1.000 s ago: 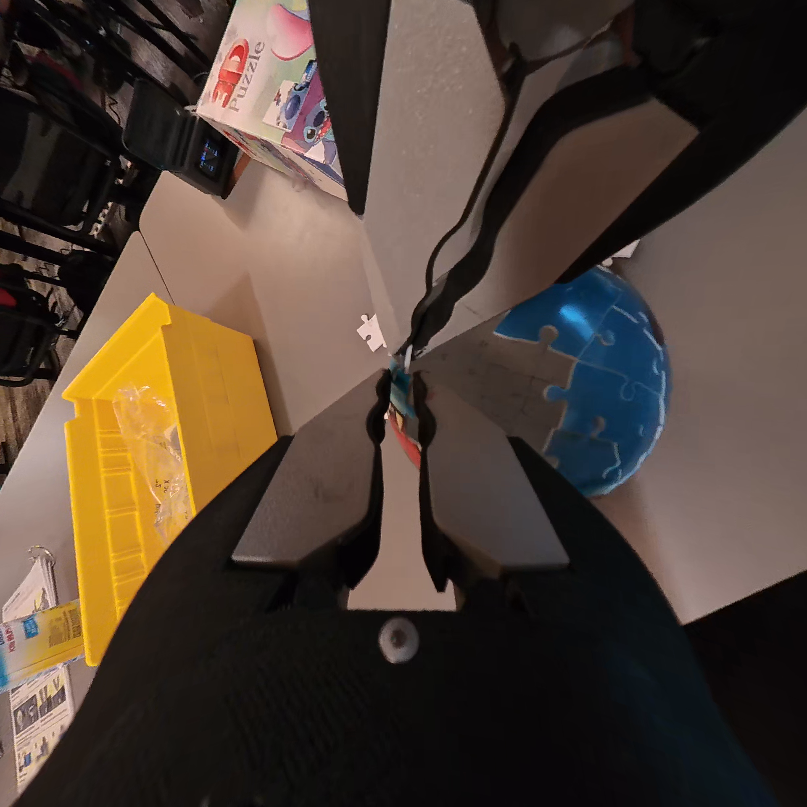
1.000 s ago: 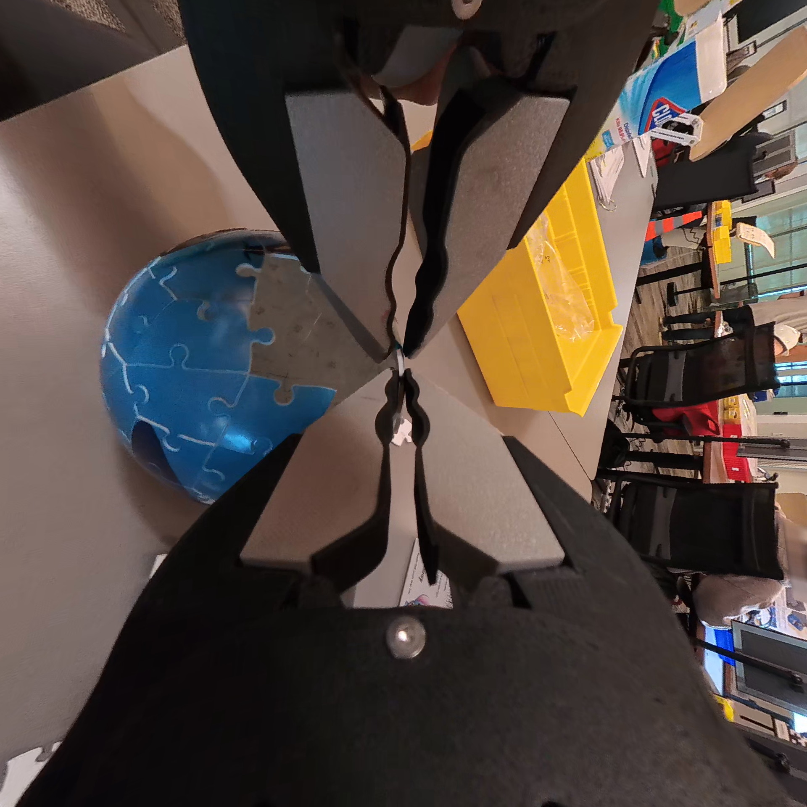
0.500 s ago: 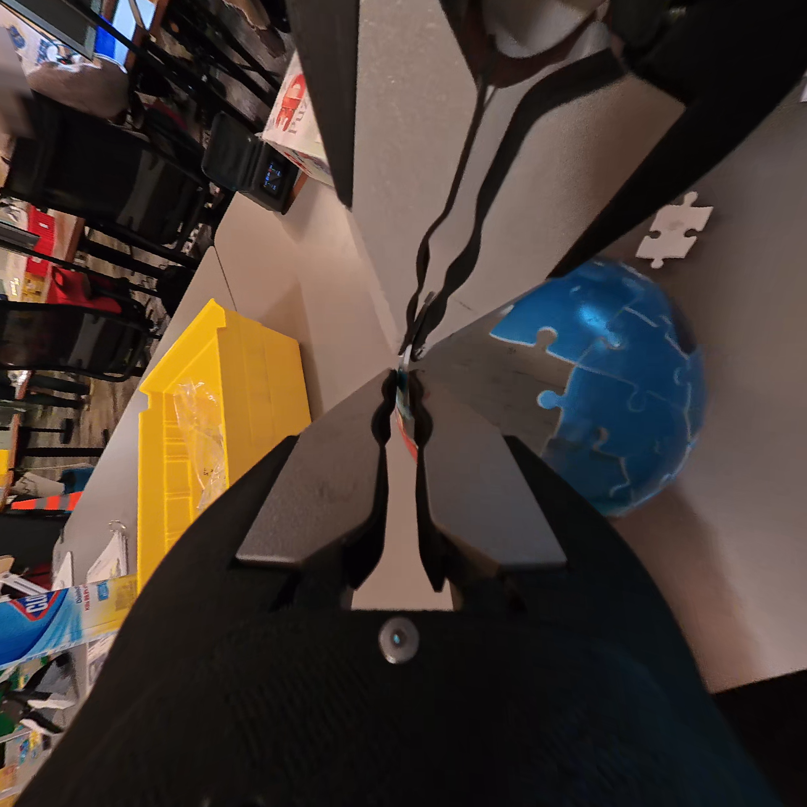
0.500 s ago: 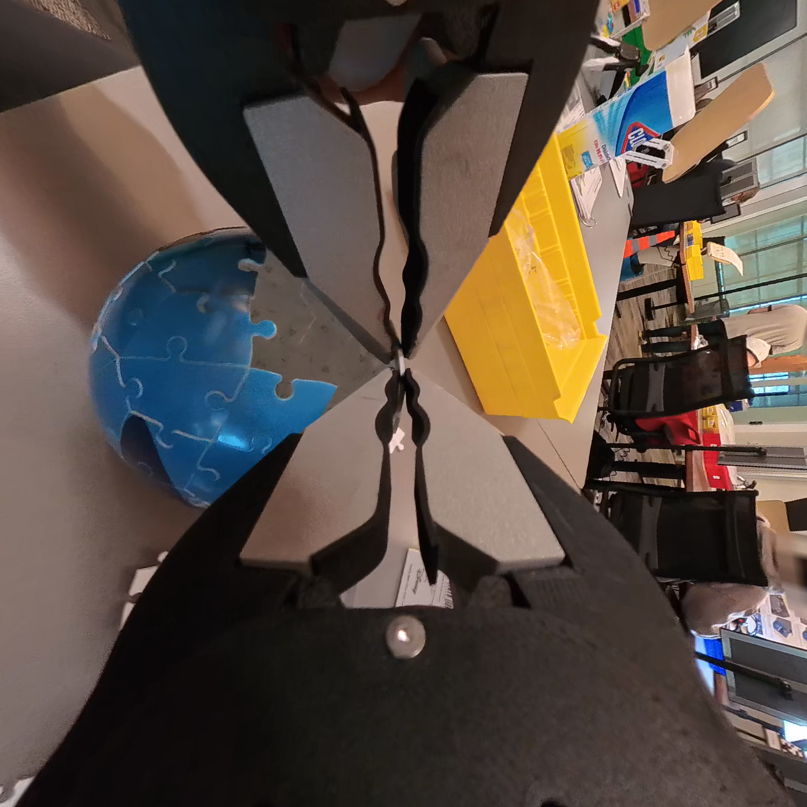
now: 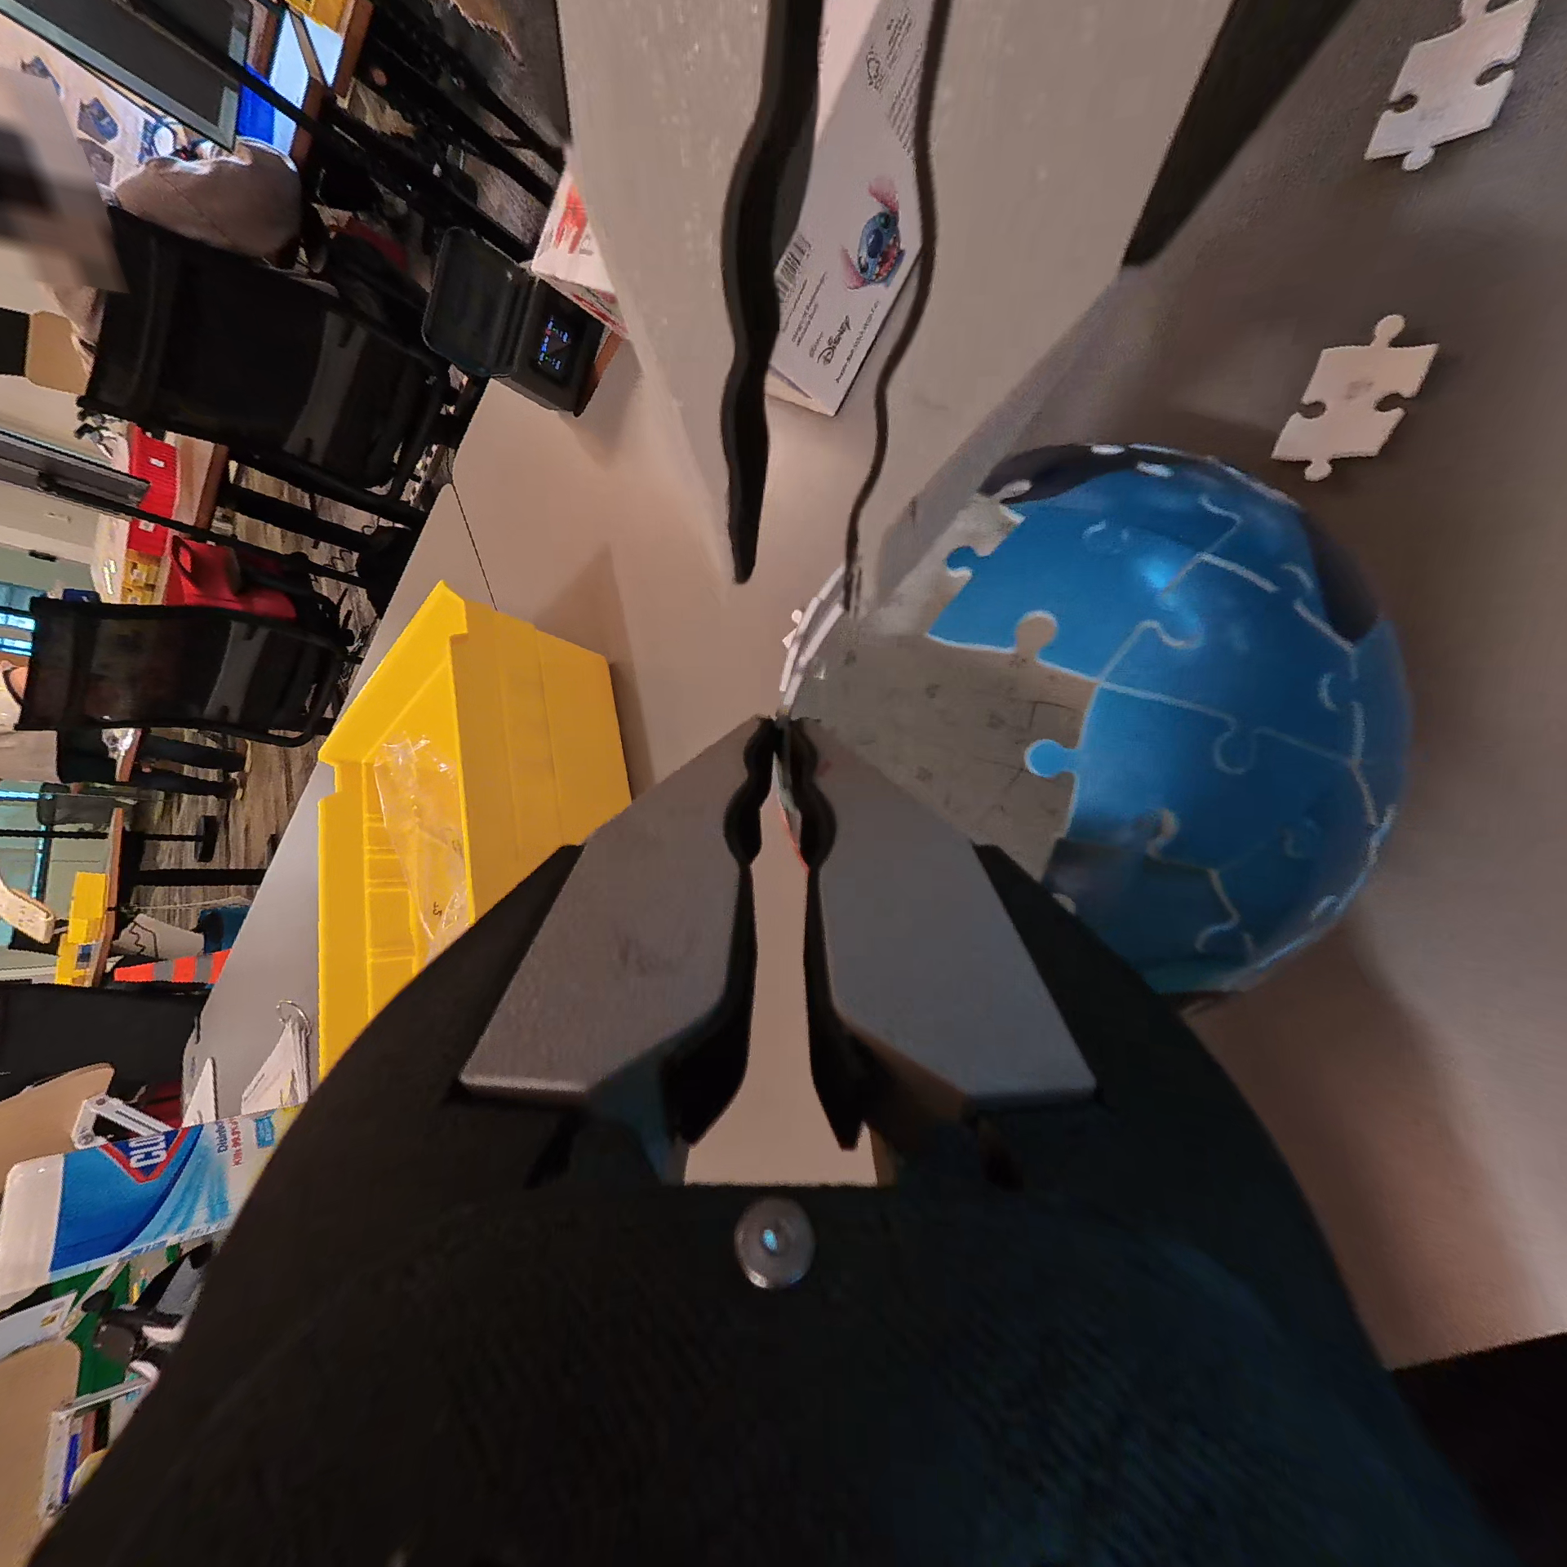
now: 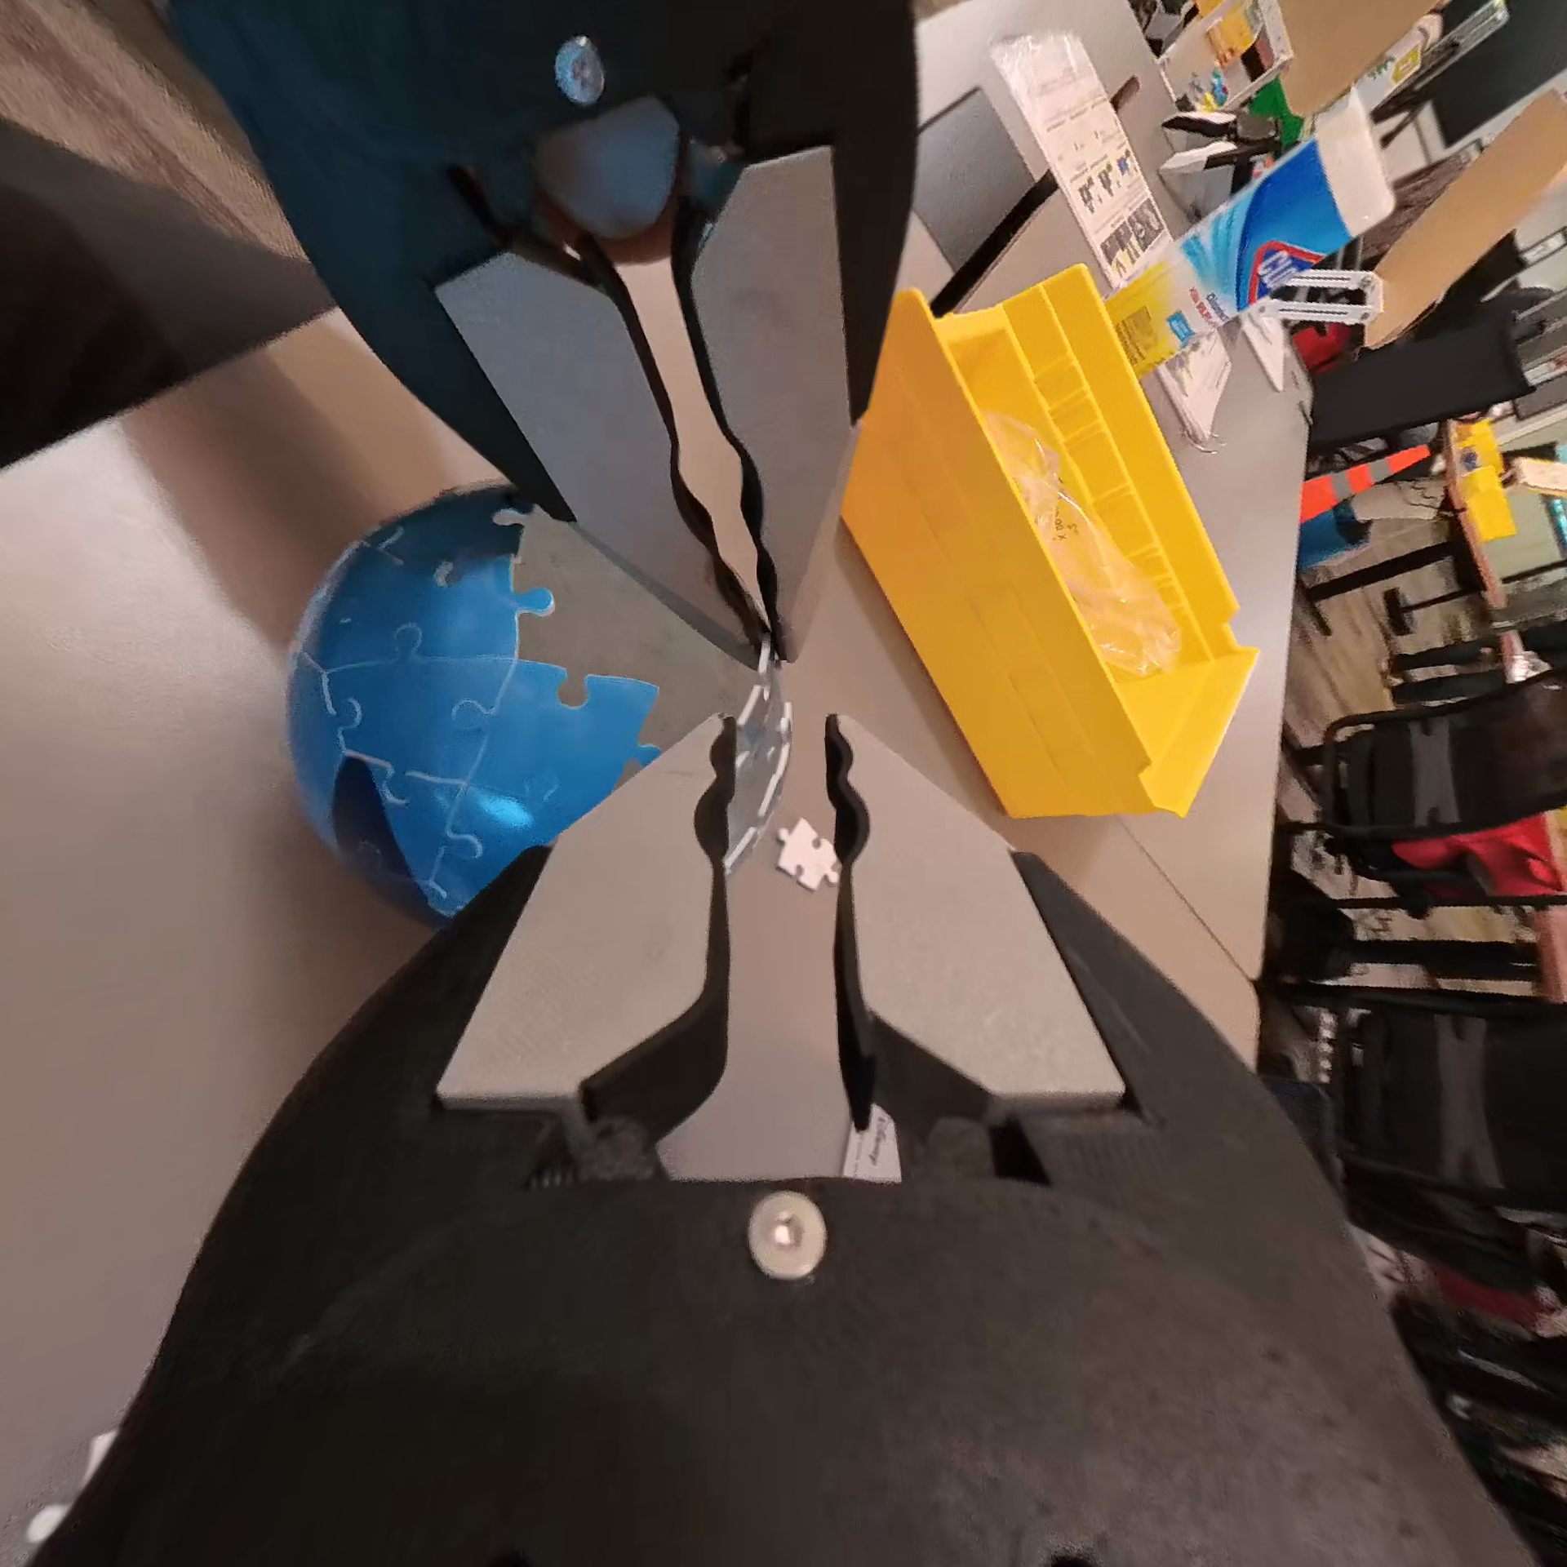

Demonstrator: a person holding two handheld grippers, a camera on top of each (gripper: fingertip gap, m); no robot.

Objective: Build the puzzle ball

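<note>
The partly built blue puzzle ball (image 5: 1204, 729) lies on the grey table, with an open gap in its shell; it also shows in the right wrist view (image 6: 424, 721). My left gripper (image 5: 776, 725) is shut on one end of a curved strip of joined puzzle pieces (image 6: 763, 763), seen edge-on, held above the table beside the ball. My right gripper (image 6: 777, 721) is open, its fingers on either side of the strip without pinching it. The two grippers face each other tip to tip. The right gripper shows at the top of the left wrist view (image 5: 797, 577), and the left gripper at the top of the right wrist view (image 6: 773, 649).
Loose white pieces lie face down near the ball (image 5: 1348, 398), (image 5: 1441, 93), (image 6: 805, 852). A yellow bin (image 5: 475, 763) holding a plastic bag stands beside the work spot. The puzzle box (image 5: 831, 280) and a black device (image 5: 509, 322) sit farther back. Chairs stand past the table edge. The tips of both grippers are at nearly the same place.
My right gripper has opened and let go of the strip. My left gripper stays shut on it. Both views have tilted, and the ball has not moved.
</note>
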